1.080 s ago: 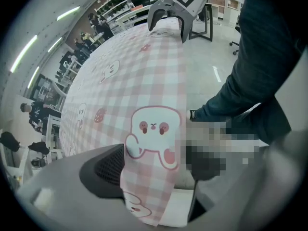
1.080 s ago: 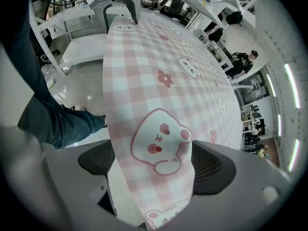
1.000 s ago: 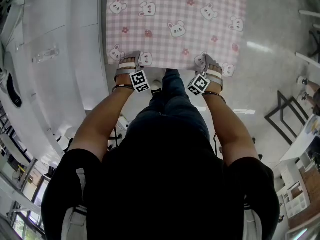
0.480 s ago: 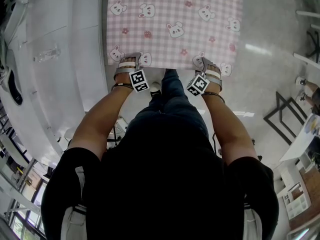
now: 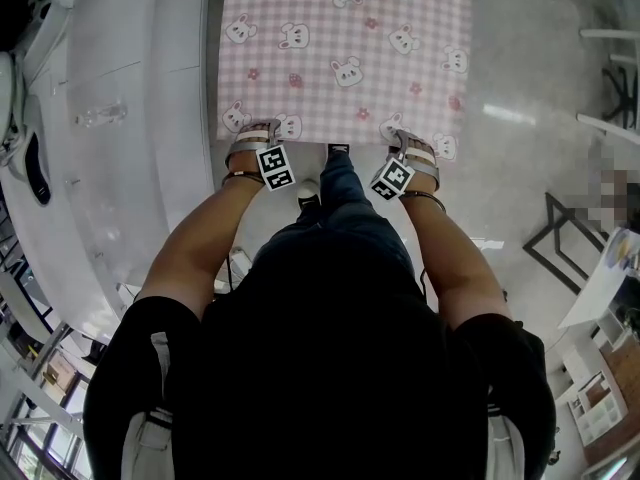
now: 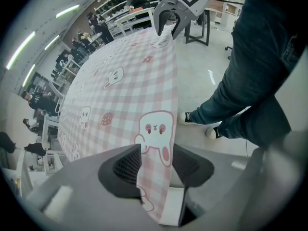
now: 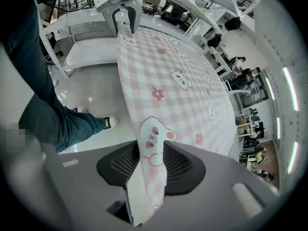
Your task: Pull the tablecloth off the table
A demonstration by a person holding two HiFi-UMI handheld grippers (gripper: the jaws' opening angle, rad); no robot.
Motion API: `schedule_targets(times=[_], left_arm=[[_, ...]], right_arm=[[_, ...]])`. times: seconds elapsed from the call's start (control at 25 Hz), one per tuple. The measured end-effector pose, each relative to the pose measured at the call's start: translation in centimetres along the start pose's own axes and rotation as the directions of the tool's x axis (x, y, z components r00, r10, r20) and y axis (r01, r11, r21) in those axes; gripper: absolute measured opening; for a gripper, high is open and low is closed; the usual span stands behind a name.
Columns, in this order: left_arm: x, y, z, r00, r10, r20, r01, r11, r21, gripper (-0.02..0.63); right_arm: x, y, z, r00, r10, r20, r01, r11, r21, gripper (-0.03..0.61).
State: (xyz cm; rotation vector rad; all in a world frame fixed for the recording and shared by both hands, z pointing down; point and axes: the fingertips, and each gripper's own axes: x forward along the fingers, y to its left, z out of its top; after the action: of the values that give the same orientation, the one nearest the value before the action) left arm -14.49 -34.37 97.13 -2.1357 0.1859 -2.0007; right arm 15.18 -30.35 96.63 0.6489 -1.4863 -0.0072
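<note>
At the far left we note a long white bench (image 5: 120, 98) running beside the work area. Just right of it, the left gripper (image 5: 256, 130) points steeply down at the near-left corner of the tablecloth (image 5: 345, 48). In the left gripper view its jaws stand narrow, pinching the hem of the cloth between the two dark pads, with a printed rabbit sitting just above the grip.

The tablecloth, a pink-and-white check with rabbits, strawberries and flowers, lies spread flat and reaches away from the person. The bench it covers is hidden beneath it. Its near edge runs straight from one gripper to the other.

Between the two forearms we see the person's legs in blue jeans (image 5: 342, 183), standing on the pale glossy floor (image 5: 530, 168) close to that near edge.

The right gripper (image 5: 412, 143) points steeply down at the near-right corner. Its jaws have just been closing. In the right gripper view they stand narrow, with the hem and another rabbit print clamped between the pads. Both grippers hold the same edge, well apart, one at each corner.
</note>
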Motion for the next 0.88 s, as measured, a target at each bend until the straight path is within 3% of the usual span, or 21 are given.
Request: schedule_targets(times=[0.24,0.4,0.88], left_arm=[[-1.4,0.3,0.0,1.000,0.002,0.010,-0.002,1.000,0.000,0.075],[-2.4,0.9,-0.2,1.000,0.018,0.011,-0.018,1.000,0.007,0.011],[-5.3,2.7,0.2,0.999,0.035,0.024,-0.035,0.999,0.001,0.003]], right_arm=[[-1.7,-1.8,0.1,0.999,-0.042,0.011,0.041,0.999,0.018,0.071],[-2.5,-2.6,0.1,0.998,-0.059,0.006,0.059,0.998,0.026,0.046],[-5.6,-4.9,0.0,0.995,-0.095,-0.003,0.095,0.994,0.056,0.028]])
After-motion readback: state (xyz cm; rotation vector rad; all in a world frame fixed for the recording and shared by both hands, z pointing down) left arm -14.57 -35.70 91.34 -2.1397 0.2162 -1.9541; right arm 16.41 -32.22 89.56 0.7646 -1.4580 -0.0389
